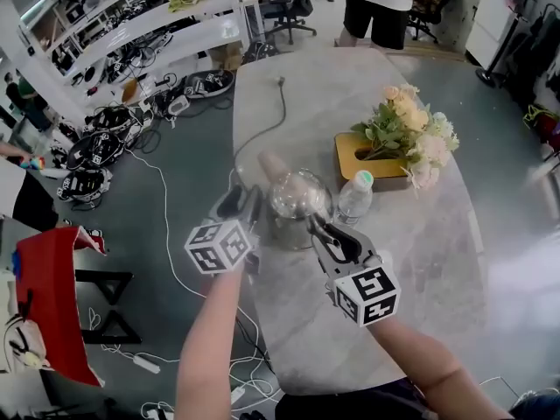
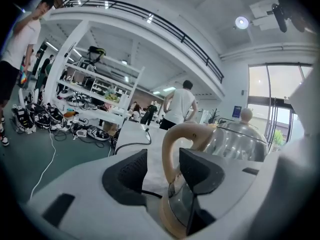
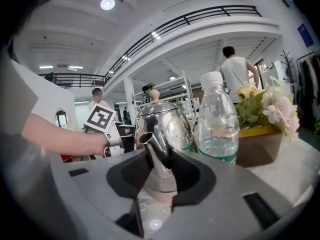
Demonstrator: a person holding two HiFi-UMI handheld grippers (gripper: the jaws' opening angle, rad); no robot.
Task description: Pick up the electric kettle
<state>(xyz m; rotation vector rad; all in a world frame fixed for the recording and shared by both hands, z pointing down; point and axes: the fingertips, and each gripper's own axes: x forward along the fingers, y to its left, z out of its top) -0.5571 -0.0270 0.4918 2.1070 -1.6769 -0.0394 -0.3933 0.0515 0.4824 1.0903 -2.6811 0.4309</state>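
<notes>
Kettle stands on the surface between both hands. My left gripper is open astride the handle; my right gripper pinches the spout. I'd close squarely on the handle and lift level, with the weight carried there.

I record a grey-green floor, strewn on the left with cables and coiled gear. Long white shelving benches run along that side, heavily cluttered. A black office chair stands at their far end. The table has a pale grey marbled top with a rounded far end. Overhead, the left gripper view gives me a white mezzanine with a dark railing, a lit round ceiling lamp, and bright glazed doors at right.
</notes>
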